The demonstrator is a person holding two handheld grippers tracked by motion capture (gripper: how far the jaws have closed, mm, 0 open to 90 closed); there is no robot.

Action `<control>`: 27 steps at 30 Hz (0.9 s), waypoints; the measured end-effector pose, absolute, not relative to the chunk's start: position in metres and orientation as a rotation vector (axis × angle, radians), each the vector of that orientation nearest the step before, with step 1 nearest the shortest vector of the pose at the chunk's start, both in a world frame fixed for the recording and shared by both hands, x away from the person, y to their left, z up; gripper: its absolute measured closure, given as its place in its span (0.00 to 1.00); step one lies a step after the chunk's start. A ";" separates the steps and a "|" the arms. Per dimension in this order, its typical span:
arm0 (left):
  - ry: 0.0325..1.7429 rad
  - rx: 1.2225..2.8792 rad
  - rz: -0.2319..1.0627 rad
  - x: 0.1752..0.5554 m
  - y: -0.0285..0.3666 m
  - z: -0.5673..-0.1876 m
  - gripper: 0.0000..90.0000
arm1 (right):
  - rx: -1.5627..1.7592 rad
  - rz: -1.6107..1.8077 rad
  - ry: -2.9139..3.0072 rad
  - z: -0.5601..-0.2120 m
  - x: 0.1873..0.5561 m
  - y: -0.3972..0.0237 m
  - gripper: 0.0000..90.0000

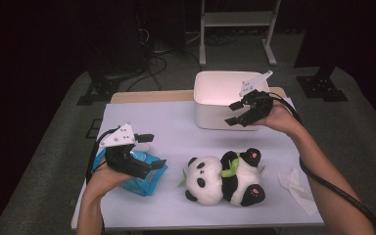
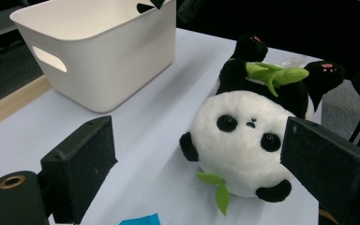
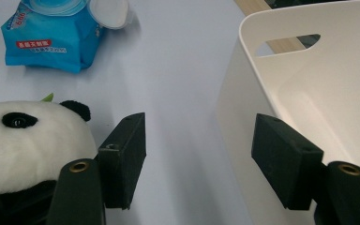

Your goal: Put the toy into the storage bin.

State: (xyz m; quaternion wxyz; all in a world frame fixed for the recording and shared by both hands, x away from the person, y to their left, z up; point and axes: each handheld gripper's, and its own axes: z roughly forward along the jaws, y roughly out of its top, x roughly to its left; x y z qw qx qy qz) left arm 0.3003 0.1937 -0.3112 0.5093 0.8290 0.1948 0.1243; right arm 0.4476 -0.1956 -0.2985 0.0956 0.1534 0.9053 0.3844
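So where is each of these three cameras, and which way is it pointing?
High view: above the person's side, looking forward and down on the pale table; both forearms, left gripper, right gripper.
Left gripper view: rides that gripper, faces the black-and-white plush panda and white plastic bin.
Right gripper view: rides its gripper, faces the bin's rim and blue wipes pack.
All share panda and bin.

The blue wipes pack (image 1: 144,174) near the table's left edge lies partly hidden under the left gripper (image 1: 152,150). Its label print is too small to read. The white bin's (image 3: 309,93) far wall is cut off in the right gripper view.
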 end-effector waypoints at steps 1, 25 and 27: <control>0.466 2.000 0.300 0.301 0.194 -0.311 0.10 | 0.454 1.136 2.684 -0.297 0.450 -0.194 0.39; 0.486 2.015 0.301 0.306 0.198 -0.315 0.09 | 0.400 0.971 2.734 -0.288 0.484 -0.191 0.47; 0.483 2.016 0.304 0.306 0.199 -0.315 0.09 | 0.393 0.953 2.737 -0.287 0.485 -0.190 0.48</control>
